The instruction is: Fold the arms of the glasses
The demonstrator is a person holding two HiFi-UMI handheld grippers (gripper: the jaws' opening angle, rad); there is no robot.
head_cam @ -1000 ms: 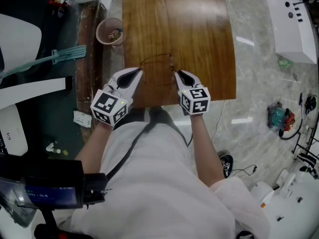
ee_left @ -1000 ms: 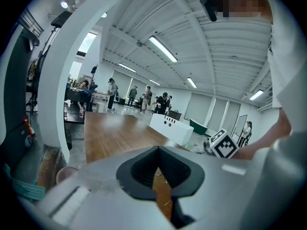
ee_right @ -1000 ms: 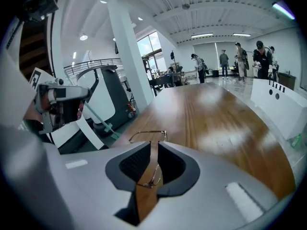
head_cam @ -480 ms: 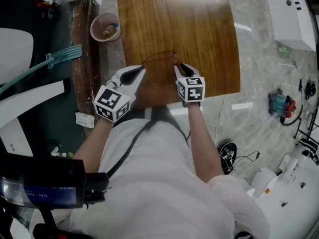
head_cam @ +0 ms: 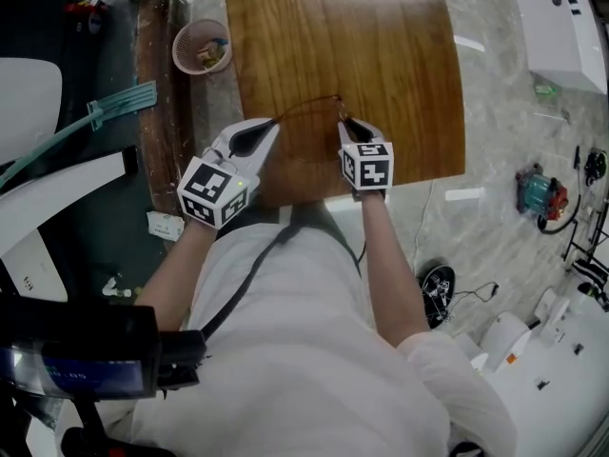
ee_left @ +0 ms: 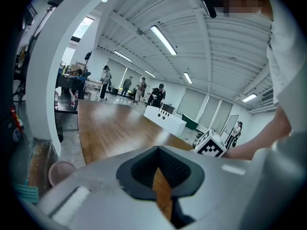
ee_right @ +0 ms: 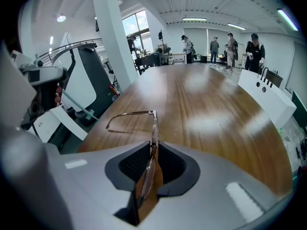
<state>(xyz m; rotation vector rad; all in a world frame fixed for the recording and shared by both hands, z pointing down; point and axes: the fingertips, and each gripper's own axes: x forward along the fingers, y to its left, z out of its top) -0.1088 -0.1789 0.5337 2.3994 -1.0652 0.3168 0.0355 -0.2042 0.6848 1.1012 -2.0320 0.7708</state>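
Thin wire-framed glasses (head_cam: pixel 309 104) lie on the wooden table (head_cam: pixel 381 46) near its front edge, with one arm (ee_right: pixel 128 114) unfolded to the left. My right gripper (head_cam: pixel 345 122) points steeply down at the front of the frame. In the right gripper view the lens rim runs between its pads (ee_right: pixel 132 164), and the closing jaws of the right gripper (ee_right: pixel 153 145) pinch it at the tips. My left gripper (head_cam: pixel 272 125) is shut beside the free end of the unfolded arm. Whether it touches the arm I cannot tell. Nothing shows between the fingertips of the left gripper (ee_left: pixel 157 150).
A pink wastebasket (head_cam: pixel 202 48) stands on the floor off the table's left side, also visible low in the left gripper view (ee_left: pixel 60 171). A white machine (head_cam: pixel 561 27) sits to the right. The person's body is right behind the table's front edge.
Both grippers have sunk toward the table and moved forward. The right one has come onto the glasses' front; the left tip now sits by the arm's end.
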